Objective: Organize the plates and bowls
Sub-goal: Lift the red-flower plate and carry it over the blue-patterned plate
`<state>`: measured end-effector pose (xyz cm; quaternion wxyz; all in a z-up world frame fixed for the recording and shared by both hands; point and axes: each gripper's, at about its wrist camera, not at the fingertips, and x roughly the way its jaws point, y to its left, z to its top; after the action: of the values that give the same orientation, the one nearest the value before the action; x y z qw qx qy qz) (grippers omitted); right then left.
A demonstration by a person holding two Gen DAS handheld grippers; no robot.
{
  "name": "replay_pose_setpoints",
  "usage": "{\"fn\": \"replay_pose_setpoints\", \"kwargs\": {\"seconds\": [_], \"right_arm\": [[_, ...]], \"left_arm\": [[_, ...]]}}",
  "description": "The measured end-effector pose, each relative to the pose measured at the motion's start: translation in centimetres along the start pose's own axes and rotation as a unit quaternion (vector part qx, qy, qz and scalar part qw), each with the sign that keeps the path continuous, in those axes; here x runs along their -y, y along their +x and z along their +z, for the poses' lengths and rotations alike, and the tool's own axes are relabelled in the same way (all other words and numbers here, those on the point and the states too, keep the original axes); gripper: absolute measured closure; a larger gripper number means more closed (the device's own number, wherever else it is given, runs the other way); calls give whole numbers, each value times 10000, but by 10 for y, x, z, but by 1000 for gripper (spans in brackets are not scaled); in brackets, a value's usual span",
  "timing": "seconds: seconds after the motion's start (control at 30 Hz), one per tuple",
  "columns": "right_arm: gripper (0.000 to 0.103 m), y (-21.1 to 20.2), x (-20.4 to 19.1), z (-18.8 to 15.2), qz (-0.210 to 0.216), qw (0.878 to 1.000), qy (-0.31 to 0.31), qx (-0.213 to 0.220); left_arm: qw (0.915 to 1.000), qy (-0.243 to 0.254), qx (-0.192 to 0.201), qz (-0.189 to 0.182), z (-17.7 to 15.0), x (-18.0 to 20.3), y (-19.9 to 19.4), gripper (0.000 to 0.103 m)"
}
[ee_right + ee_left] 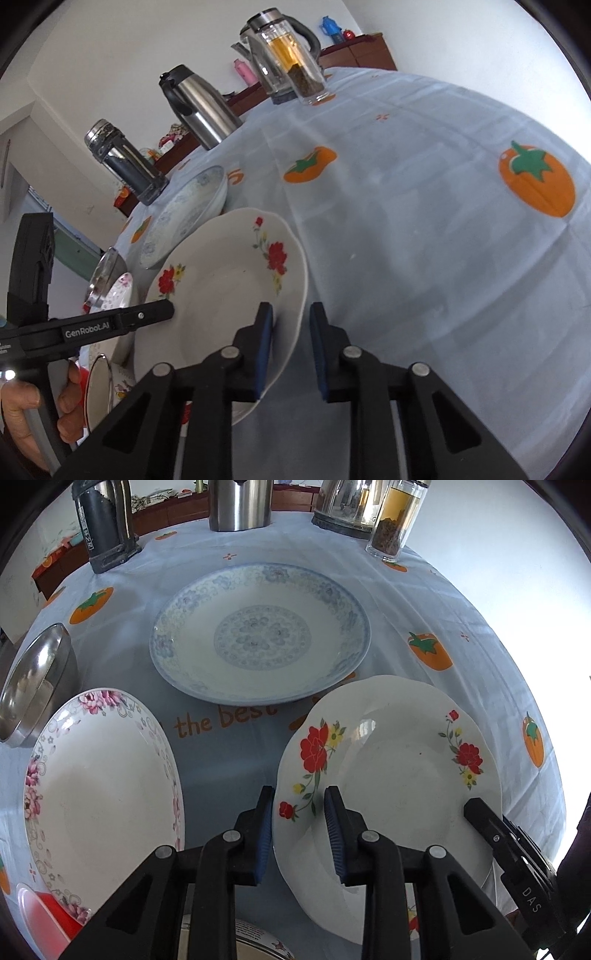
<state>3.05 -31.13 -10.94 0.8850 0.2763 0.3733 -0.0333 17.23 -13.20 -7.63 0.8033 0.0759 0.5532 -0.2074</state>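
The red-flowered plate (391, 786) hangs tilted above the near part of the tablecloth (424, 602), with a gripper at each side rim. The left gripper (300, 834) straddles its left rim, one blue pad outside and one inside, the jaws parted with a gap to the rim on the inner side. The right gripper (291, 350) straddles the right rim likewise, its jaws parted, the left pad close against the plate's face. Farther off lies the blue-patterned plate (260, 631); the pink-flowered plate (99, 797) sits left, beside a steel bowl (33, 679).
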Motion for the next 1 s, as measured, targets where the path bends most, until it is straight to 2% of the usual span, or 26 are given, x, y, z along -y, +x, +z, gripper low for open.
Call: {"fn": "replay_pose_setpoints", "kwargs": {"seconds": [0.17, 0.47, 0.77, 1.0], "right_arm": [[89, 3, -3, -1, 58, 10000, -1, -35], [88, -8, -10, -1, -173, 9996, -138, 195], [88, -31, -25, 13, -228, 9975, -431, 517], [88, -34, -58, 41, -92, 9941, -782, 751]], "left_arm": [[10000, 10, 10, 15, -1, 0, 1, 73], [9997, 180, 157, -54, -8, 6, -5, 73], [9984, 171, 533, -125, -4, 8, -33, 73], [9962, -93, 858, -126, 13, -11, -58, 73]]}}
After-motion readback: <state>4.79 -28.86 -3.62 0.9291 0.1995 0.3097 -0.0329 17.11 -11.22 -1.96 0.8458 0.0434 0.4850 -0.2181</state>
